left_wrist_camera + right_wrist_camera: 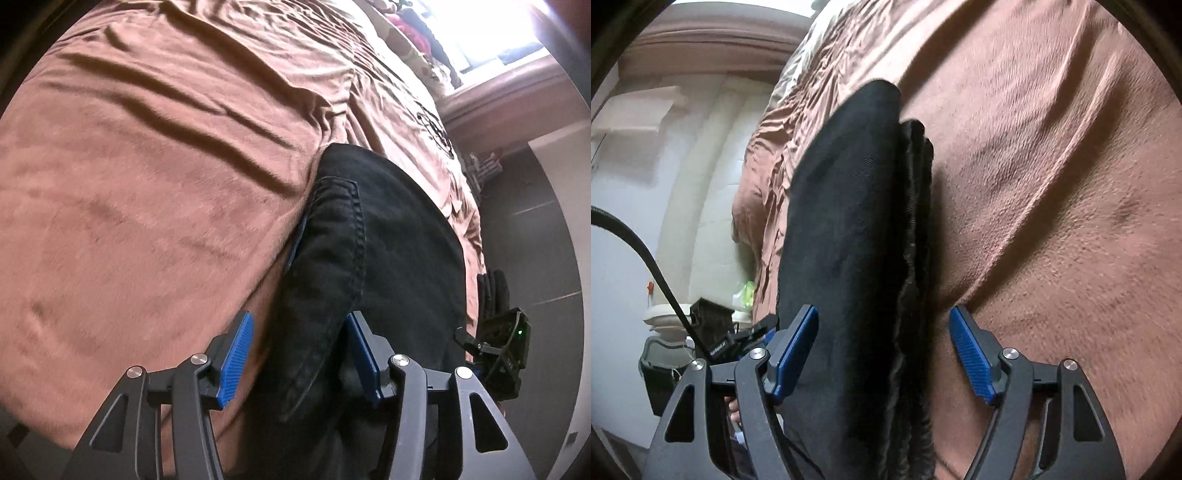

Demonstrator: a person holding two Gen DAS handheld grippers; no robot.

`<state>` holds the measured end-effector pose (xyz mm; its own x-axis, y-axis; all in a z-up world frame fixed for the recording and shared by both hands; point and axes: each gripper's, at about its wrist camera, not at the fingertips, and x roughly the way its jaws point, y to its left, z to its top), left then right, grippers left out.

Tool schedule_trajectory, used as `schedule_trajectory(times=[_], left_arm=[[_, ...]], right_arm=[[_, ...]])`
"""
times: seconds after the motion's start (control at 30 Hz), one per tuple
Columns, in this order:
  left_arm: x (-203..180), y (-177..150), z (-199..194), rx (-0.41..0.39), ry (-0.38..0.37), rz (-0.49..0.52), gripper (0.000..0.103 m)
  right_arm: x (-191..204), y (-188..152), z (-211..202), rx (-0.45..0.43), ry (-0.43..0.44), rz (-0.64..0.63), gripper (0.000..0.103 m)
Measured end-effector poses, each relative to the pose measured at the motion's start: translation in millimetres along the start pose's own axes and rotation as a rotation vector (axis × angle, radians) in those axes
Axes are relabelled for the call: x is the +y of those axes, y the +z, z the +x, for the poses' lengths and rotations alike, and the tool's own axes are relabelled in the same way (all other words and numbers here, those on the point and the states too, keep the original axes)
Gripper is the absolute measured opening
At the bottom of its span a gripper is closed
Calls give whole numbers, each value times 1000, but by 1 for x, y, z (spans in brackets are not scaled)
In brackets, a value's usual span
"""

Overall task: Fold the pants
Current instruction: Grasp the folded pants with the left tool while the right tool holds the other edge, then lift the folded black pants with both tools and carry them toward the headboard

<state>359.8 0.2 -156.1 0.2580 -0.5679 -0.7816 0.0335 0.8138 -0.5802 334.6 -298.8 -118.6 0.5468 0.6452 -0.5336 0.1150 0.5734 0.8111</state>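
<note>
Black pants (388,240) lie folded into a long narrow stack on a brown blanket (147,184) that covers a bed. My left gripper (301,356) is open and straddles the near end of the stack. One of its fingers (236,358) is over the blanket and the other rests at the cloth. In the right wrist view the pants (849,221) run away from me with frayed hems along their right edge. My right gripper (884,352) is open around that end, and its right pad (971,354) stands clear of the cloth.
The blanket (1052,221) is wrinkled and spreads wide beside the pants. The bed's edge drops to a dark tiled floor (535,229). A bright window (491,33) and heaped clothes sit beyond the bed. A dark bin (657,373) and a black cable (646,254) stand by the white wall.
</note>
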Motion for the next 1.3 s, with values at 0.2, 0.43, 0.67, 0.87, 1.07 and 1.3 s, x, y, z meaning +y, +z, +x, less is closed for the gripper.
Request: schedule_trajectory(times=[0.2,0.43,0.67,0.87,1.07,1.3], left_arm=[[-9,23,18,25,-13,45,55],[-14,43,33,52,-29,72,55],[-16,58,48,88,-69,87,55],[-18,59,51,93,-80,108,47],[-27,54,31,39,-86,134,32],[-40,45,3,-31,-95,156,29]], right_arm=[[-11,17,8,19,68,-6,72],[-16,26,21,46,76,-38,69],[-24,30,21,49,94,-33,50],[-21,23,16,27,103,-60,36],[0,15,10,-5,72,-138,28],[24,0,-1,-42,74,-207,26]])
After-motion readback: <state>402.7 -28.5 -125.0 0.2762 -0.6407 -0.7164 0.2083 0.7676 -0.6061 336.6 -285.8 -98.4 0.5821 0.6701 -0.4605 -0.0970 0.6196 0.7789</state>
